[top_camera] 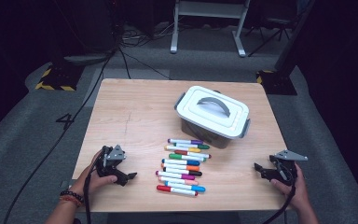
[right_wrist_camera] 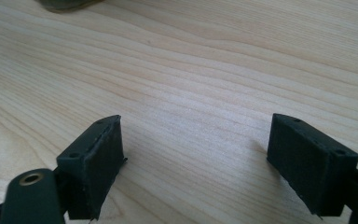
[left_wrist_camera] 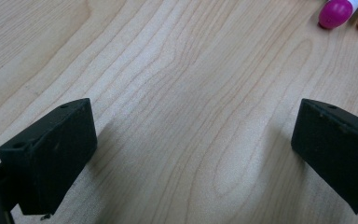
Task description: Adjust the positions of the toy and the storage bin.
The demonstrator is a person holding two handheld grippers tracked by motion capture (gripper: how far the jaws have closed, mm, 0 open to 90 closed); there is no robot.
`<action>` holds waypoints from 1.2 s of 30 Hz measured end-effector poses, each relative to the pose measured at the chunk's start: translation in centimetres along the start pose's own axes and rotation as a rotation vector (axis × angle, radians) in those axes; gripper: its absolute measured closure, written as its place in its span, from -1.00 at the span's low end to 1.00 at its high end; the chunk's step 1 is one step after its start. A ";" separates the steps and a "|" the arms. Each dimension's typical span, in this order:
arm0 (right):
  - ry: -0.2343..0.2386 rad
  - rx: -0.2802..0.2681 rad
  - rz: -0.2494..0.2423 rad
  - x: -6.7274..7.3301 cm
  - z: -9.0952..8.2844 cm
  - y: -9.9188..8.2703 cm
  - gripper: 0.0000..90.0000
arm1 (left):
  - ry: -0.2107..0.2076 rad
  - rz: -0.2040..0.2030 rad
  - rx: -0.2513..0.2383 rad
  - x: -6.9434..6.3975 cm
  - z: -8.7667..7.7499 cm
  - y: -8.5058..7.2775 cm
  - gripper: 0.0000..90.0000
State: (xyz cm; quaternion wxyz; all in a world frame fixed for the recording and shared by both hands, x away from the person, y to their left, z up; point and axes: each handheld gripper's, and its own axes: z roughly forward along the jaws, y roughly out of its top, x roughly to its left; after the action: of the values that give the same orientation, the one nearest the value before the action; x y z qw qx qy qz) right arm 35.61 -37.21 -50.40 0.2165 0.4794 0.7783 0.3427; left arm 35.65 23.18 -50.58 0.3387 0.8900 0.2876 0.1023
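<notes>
Because the markers [top_camera: 182, 165] lie in a neat row at the middle of the worktop [top_camera: 135, 116], just before the lidded box [top_camera: 212, 115], both left tongs [top_camera: 129, 177] and right tongs [top_camera: 257, 169] rest beside them, jaws apart and empty, seemingly poised to pick.

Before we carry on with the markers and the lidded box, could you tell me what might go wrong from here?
1. The markers lie packed side by side, so an open left gripper may nudge neighbours and set them rolling.
2. The box has its lid on, so markers probably cannot go in until it comes off.
3. The right gripper sits near the table edge; a pushed marker could drop.
</notes>
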 end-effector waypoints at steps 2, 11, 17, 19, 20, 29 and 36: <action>0.002 0.000 -0.002 0.0 0.0 0.0 -0.58 | -0.001 0.000 0.000 0.0 0.0 0.0 -0.99; 0.017 0.000 -0.017 -0.2 -0.1 -0.1 -0.58 | 0.004 -0.007 0.001 -0.1 0.0 0.0 -0.99; 0.016 -0.001 -0.015 -0.2 -0.2 -0.2 -0.58 | 0.009 -0.013 0.001 -0.2 -0.1 -0.1 -0.99; 0.016 -0.001 -0.015 -0.2 -0.2 -0.2 -0.58 | 0.008 -0.013 0.000 -0.3 0.0 -0.1 -0.99; 0.016 -0.001 -0.015 -0.2 -0.2 -0.2 -0.58 | 0.007 -0.013 -0.001 -0.3 0.0 -0.1 -0.99; 0.013 -0.003 -0.012 -0.2 -0.2 -0.2 -0.57 | 0.005 -0.009 -0.001 -1.7 -0.3 -0.4 -0.99; 0.011 -0.003 -0.010 -0.2 -0.2 -0.2 -0.57 | -0.037 0.040 -0.001 -4.5 -0.2 -0.3 -0.99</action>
State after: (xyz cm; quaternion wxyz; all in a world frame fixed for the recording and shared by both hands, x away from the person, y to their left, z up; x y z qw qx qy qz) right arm 35.41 -37.57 -50.41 0.2148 0.4735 0.7814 0.3453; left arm 31.75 20.82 -50.60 0.3422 0.8972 0.2634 0.0928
